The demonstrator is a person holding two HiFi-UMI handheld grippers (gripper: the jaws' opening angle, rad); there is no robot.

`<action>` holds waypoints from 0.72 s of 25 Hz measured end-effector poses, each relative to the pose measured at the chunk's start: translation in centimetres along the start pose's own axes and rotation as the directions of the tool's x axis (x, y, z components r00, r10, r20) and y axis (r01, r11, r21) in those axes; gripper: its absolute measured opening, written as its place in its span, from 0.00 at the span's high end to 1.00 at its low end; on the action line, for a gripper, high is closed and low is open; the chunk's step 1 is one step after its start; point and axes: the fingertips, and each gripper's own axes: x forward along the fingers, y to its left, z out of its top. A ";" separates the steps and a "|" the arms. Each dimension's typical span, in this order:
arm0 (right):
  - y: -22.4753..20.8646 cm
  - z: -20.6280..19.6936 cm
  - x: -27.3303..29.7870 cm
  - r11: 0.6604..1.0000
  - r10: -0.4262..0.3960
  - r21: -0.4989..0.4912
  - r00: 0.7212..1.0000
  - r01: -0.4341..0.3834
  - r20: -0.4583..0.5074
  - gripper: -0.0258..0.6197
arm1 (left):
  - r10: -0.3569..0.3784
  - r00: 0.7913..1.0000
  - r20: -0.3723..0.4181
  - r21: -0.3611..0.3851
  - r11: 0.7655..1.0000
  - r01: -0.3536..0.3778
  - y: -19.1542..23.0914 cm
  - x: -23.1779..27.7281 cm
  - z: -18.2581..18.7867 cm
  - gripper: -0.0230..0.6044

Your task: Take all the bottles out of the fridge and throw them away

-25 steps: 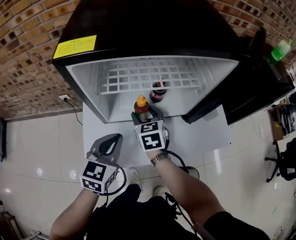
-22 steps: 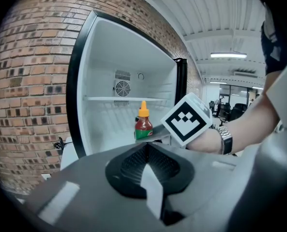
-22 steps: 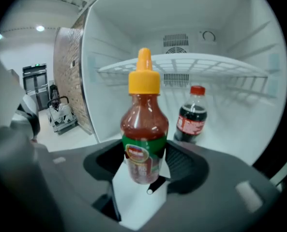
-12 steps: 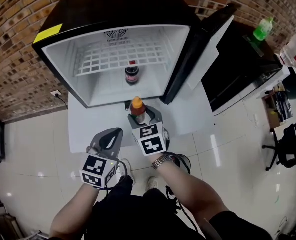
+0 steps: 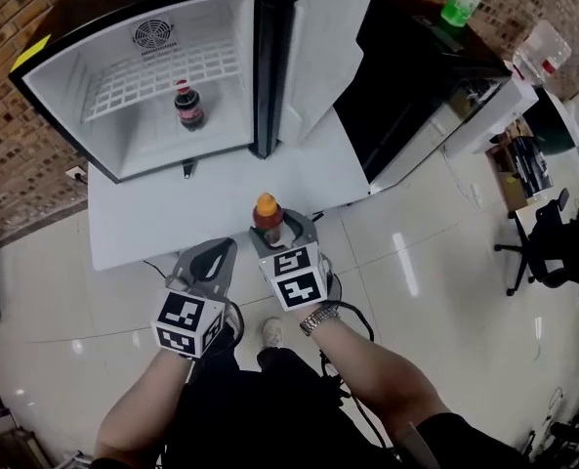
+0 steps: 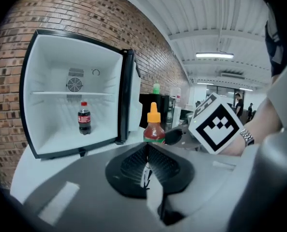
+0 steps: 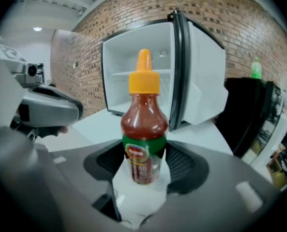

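My right gripper (image 5: 280, 233) is shut on a red sauce bottle (image 7: 143, 129) with an orange cap and green label, held upright in front of me over the white platform (image 5: 123, 223). The sauce bottle (image 5: 267, 217) also shows in the head view and to the right in the left gripper view (image 6: 154, 125). My left gripper (image 6: 145, 151) is shut and empty, beside the right one (image 5: 211, 262). A small dark cola bottle (image 5: 187, 106) with a red cap stands inside the open fridge (image 5: 64, 66), seen too in the left gripper view (image 6: 84, 118).
The fridge door (image 5: 313, 47) stands open to the right. A black cabinet (image 5: 416, 76) bears a green bottle (image 5: 459, 4). Brick wall (image 5: 6, 179) behind, glossy tiled floor (image 5: 445, 262) to the right with an office chair (image 5: 553, 252).
Both grippers have drawn back from the fridge with the sauce bottle; the fridge now lies farther off and to the upper left. The cola bottle stays on the fridge floor.
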 end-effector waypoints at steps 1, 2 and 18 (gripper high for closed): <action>-0.6 -1.1 -0.7 1.000 -0.007 0.011 1.000 0.008 -0.011 0.55 | -0.015 1.000 -0.008 0.000 1.000 0.015 -1.0 0.5 -0.3 0.96; -1.2 -2.2 -1.4 1.000 -0.016 0.023 1.000 0.016 -0.022 0.55 | -0.031 0.999 -0.017 0.001 1.000 0.031 -1.9 1.1 -0.6 0.96; -5.9 -21.2 -5.6 0.942 -0.124 0.275 0.959 0.195 -0.254 0.55 | -0.304 0.920 -0.246 0.033 0.946 0.321 -12.2 8.5 -9.8 0.96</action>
